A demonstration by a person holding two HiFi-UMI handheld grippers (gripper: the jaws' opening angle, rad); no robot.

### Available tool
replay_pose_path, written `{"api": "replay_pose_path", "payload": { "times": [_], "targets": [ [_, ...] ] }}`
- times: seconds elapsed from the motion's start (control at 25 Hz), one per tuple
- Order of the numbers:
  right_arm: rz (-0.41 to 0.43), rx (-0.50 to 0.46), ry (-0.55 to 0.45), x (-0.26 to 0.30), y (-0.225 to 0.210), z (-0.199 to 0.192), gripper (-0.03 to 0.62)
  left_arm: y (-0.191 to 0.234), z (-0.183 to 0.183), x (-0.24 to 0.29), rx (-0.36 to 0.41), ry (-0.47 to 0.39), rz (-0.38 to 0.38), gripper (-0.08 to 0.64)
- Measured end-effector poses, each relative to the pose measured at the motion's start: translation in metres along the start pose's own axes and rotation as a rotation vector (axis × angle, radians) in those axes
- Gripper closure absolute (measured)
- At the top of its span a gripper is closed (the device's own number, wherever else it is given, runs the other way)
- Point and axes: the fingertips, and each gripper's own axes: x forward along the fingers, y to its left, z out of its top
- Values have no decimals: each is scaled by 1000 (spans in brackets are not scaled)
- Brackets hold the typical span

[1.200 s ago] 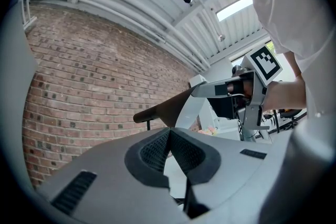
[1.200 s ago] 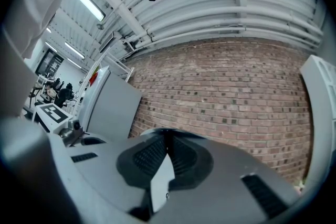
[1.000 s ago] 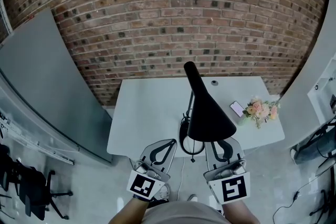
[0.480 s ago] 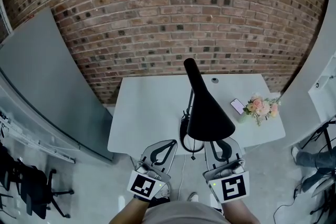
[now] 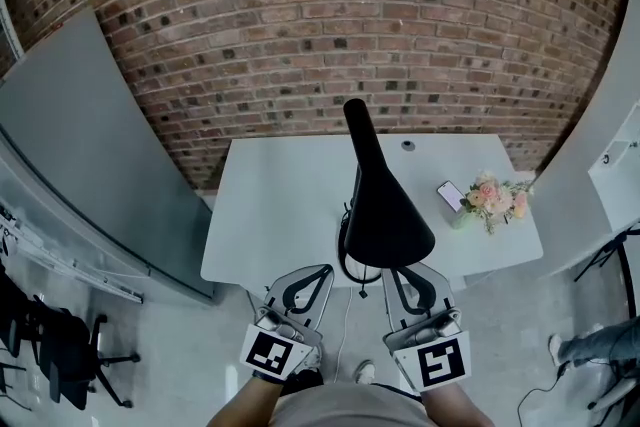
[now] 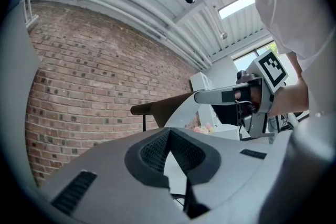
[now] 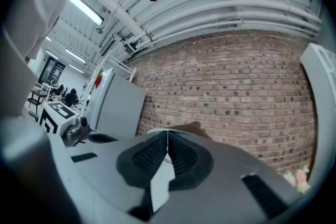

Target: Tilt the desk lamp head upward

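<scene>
The desk lamp has a wide black head (image 5: 386, 215) on a slanted black arm (image 5: 359, 127), with a ring base (image 5: 347, 267) at the near edge of the white table (image 5: 280, 200). Both grippers hover below that edge, empty. My left gripper (image 5: 322, 271) is shut, just left of the base. My right gripper (image 5: 400, 273) is shut, its tips right under the head's near rim. In the left gripper view the jaws (image 6: 169, 131) meet, with the lamp head (image 6: 157, 107) beyond. In the right gripper view the closed jaws (image 7: 167, 136) point at the lamp head (image 7: 191, 127).
A phone (image 5: 450, 196) and a small bunch of flowers (image 5: 490, 201) lie at the table's right end. A brick wall (image 5: 320, 25) stands behind, grey panels (image 5: 80, 165) to the left. A person's legs (image 5: 600, 347) are at the right edge.
Both grippers stay shut in much the same place. The head view has drifted slightly, and the person's legs at the right have moved lower.
</scene>
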Motion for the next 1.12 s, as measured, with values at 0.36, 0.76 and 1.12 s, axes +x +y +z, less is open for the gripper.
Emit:
{"api": "replay_pose_path", "payload": {
  "times": [0.36,0.76,1.12],
  "targets": [
    [32,19,9,-31,-13,-13,574,-29,-2,-3,6,14,54,554],
    [121,21,-3,-50,-9,-22,574,-49,-5,-16,20,27,119,554],
    [144,43,-22,-49,-11,-31,574,-53,-12,-15,34,44,139,554]
  ]
}}
